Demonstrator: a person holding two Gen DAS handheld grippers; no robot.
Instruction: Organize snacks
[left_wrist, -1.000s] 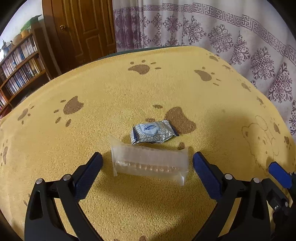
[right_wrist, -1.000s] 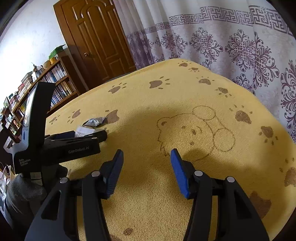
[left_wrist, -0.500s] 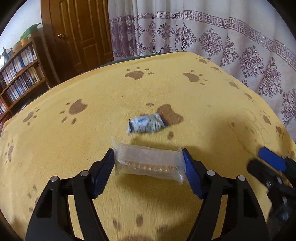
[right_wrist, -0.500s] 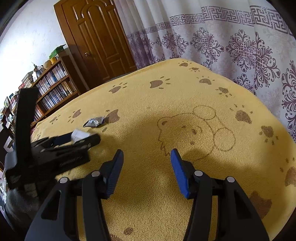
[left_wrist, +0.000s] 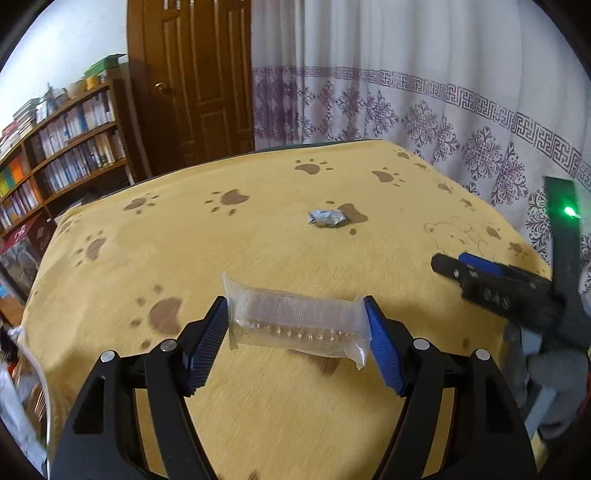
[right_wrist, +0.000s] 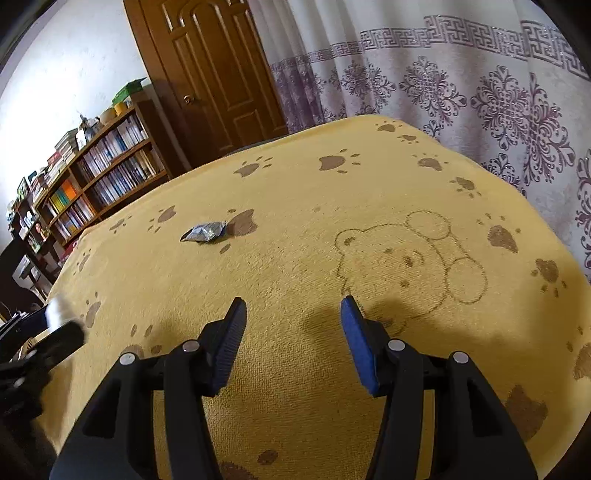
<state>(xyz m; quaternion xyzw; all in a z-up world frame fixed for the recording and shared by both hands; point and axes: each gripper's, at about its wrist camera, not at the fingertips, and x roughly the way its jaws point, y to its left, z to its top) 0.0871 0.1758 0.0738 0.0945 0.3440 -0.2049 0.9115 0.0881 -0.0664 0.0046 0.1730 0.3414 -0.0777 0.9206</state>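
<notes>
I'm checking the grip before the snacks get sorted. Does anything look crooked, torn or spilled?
Nothing is spilled or torn. The clear packet is pinched by its two ends in the left gripper, slightly tilted, its right end lower. The small silver packet lies crumpled on the yellow cloth. The right gripper is open.

My bench (right_wrist: 295, 192) wears a yellow cloth (left_wrist: 258, 406) printed with brown paw marks and a bear outline; one small silver-blue wrapped snack (right_wrist: 204, 233) lies on it, mid-cloth.
</notes>
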